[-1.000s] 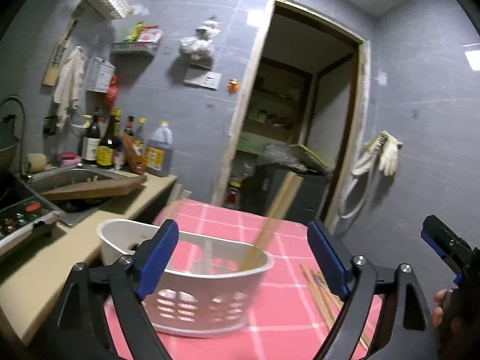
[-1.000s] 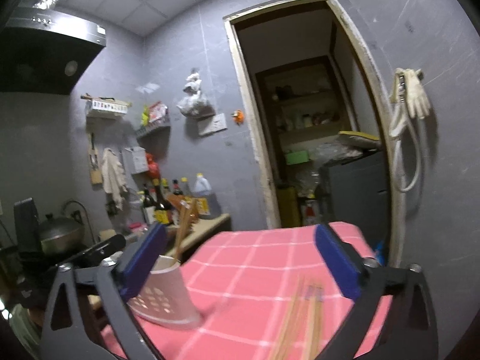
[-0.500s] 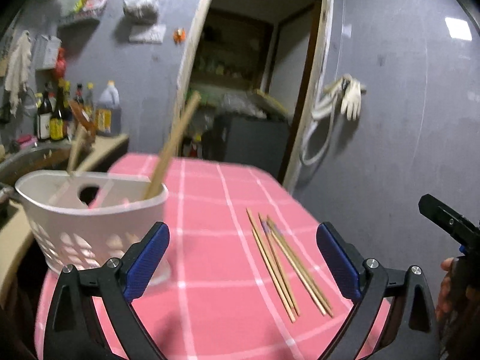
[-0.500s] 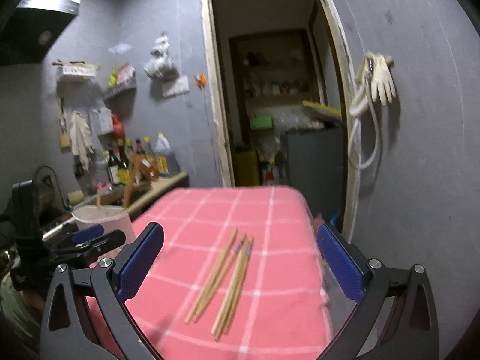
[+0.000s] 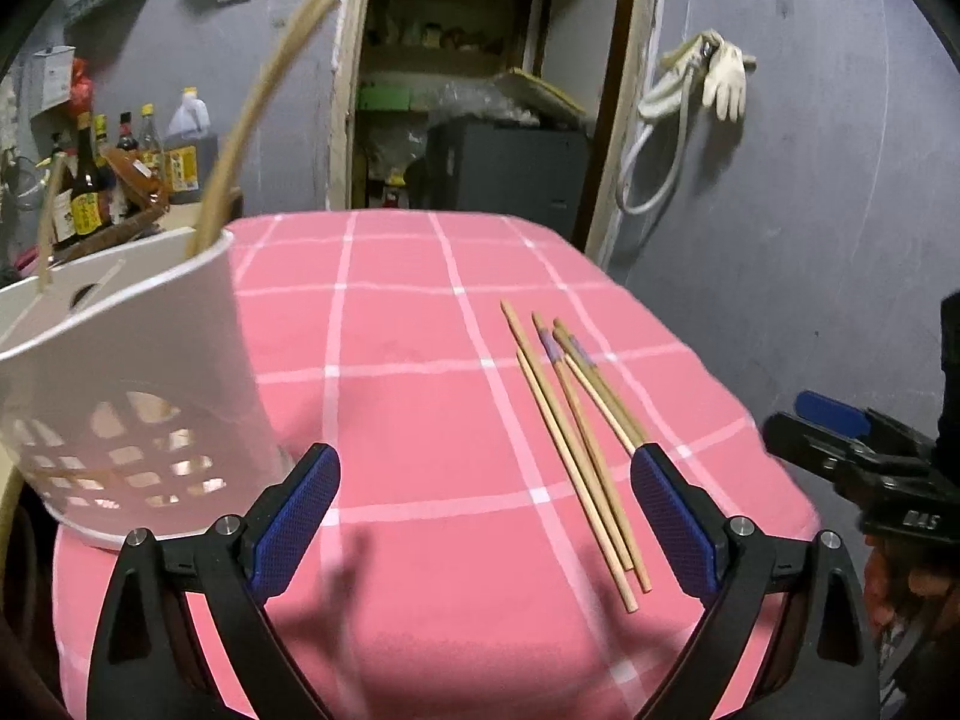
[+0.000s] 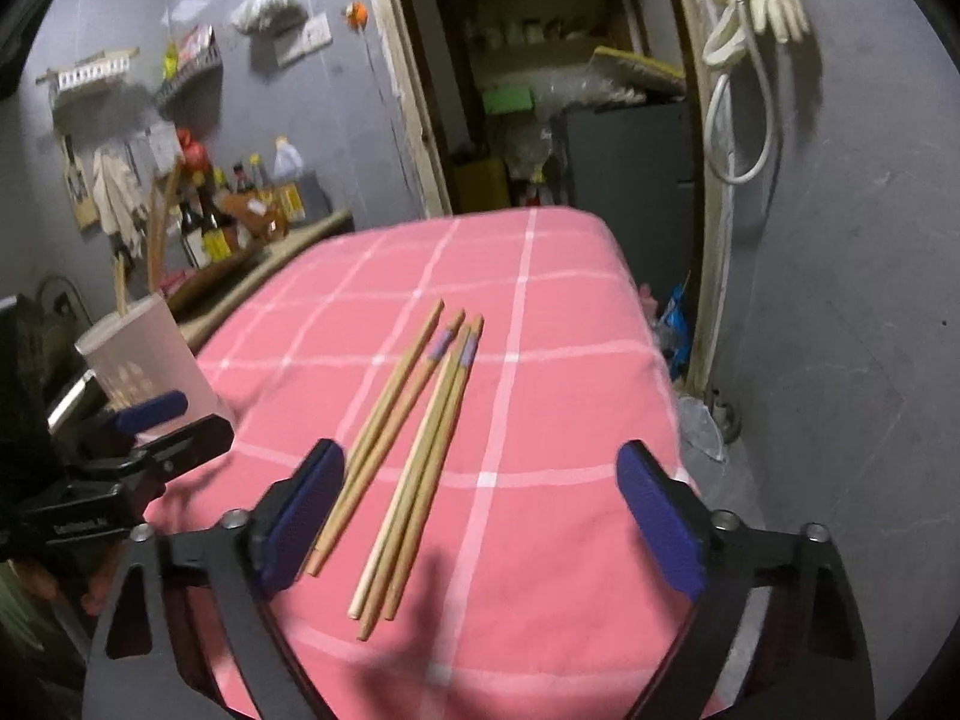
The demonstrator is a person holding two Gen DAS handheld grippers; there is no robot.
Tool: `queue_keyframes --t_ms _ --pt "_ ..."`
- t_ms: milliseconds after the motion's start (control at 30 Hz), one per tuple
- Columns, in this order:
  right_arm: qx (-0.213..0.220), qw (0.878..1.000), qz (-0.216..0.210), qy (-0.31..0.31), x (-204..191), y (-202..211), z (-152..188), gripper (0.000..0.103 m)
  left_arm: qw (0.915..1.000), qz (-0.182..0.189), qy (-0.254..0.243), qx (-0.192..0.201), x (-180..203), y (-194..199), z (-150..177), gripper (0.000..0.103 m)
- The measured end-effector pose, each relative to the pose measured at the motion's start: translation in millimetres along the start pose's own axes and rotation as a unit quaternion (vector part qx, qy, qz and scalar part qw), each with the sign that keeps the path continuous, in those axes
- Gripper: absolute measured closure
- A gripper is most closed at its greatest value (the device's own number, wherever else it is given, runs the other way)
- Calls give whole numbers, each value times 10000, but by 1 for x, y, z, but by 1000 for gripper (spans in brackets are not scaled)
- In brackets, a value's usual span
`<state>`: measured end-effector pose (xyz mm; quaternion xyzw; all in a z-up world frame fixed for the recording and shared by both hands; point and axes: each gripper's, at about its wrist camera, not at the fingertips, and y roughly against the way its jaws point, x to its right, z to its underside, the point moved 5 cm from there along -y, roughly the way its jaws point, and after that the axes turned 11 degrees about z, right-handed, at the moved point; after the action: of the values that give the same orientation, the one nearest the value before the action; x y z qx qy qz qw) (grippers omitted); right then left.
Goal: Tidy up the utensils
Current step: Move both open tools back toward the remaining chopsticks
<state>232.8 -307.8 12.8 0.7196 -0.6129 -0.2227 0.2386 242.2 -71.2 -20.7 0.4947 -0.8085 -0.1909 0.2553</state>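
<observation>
Several wooden chopsticks (image 5: 576, 438) lie side by side on the pink checked cloth (image 5: 420, 312), two of them with purple bands. A white perforated basket (image 5: 120, 360) stands at the left with long wooden utensils (image 5: 252, 114) sticking out of it. My left gripper (image 5: 485, 480) hangs open above the cloth between the basket and the chopsticks. My right gripper (image 6: 480, 480) is low over the near ends of the chopsticks (image 6: 414, 438). Its jaws are closing, still wide, and its pads press on nothing. Each gripper shows in the other's view: the right gripper (image 5: 810, 429) and the left gripper (image 6: 180, 426).
A counter with bottles (image 5: 120, 174) runs behind the basket. An open doorway (image 5: 480, 90) with a dark cabinet lies past the table's far edge. A grey wall with a hose and glove (image 5: 708, 78) stands close on the right. The cloth drops off at the right edge (image 6: 660, 360).
Both grippers have tilted down and dropped toward the cloth. The left has swung right from the basket toward the chopsticks. The right has come in over the chopsticks, and its jaws look slightly narrower.
</observation>
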Motion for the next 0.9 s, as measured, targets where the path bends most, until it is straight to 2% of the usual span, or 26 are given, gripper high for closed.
queue_keyframes --t_ms 233,333,600,767,900 --pt "-520 9981 -9 317 -7 -32 8 48 9981 183 -9 -582 3 -30 9 35" --pt "-727 9965 -92 410 -10 -41 11 54 9958 283 82 -866 1 -43 12 45" --pt "-996 9935 -201 520 -13 -52 13 57 9914 414 167 -1228 -1 -63 13 56" --pt "-1038 9929 -109 575 -13 -56 12 59 9912 399 110 -1257 -1 -70 10 62" --pt "-1070 9925 -16 586 -13 -61 10 66 9907 444 50 -1282 2 -76 8 66"
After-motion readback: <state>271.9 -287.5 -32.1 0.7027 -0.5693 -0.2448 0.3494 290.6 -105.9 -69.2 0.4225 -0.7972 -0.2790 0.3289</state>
